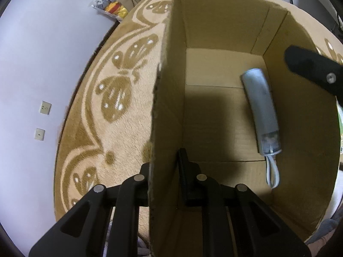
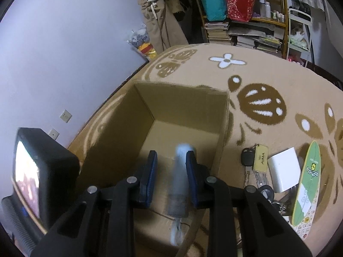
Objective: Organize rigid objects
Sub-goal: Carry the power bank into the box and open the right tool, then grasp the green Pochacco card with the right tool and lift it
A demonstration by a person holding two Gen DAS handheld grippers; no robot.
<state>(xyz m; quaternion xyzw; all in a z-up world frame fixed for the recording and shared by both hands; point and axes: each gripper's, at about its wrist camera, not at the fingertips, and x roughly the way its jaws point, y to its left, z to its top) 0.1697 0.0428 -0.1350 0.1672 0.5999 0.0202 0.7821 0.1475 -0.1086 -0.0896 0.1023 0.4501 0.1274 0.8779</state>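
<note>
The yellow rectangular key tag (image 2: 260, 158) on the bunch of keys with a black fob (image 2: 248, 156) reads "AIMA". It lies on the tan carpet with brown butterfly pattern (image 2: 268, 81) at about four o'clock in the right wrist view. Just beside it at three o'clock sits a white rectangular charger block (image 2: 284, 169), and beyond that a green and white surfboard-shaped card (image 2: 307, 184) carries small print too fine to read.

The open brown cardboard box (image 1: 225, 68) stands on the carpet and holds one thing: a grey cylindrical device with a white cord loop at its end (image 1: 262, 111). In the left wrist view it lies on the box floor close to the wall at three o'clock, with its loop toward six o'clock. In the right wrist view the same device (image 2: 179, 180) shows blurred between the two blue pads, nearer the pad at three o'clock; whether it touches that pad cannot be told.

The left tongs (image 1: 165, 180) are closed narrow on the box's side wall, one finger outside over the carpet and one inside the box. The right tongs (image 2: 171, 171) are spread wide above the box, gripping nothing. In the left wrist view a black finger of the right tongs (image 1: 310, 70) reaches in from two o'clock above the box.

At eight o'clock in the right wrist view the black body of the left tool with a lit screen (image 2: 34, 171) is seen beside the box. Against the far wall at twelve o'clock, a wooden shelf (image 2: 278, 27) holds stacked books, a teal bag (image 2: 212, 4) and a red patterned bag (image 2: 240, 2).
</note>
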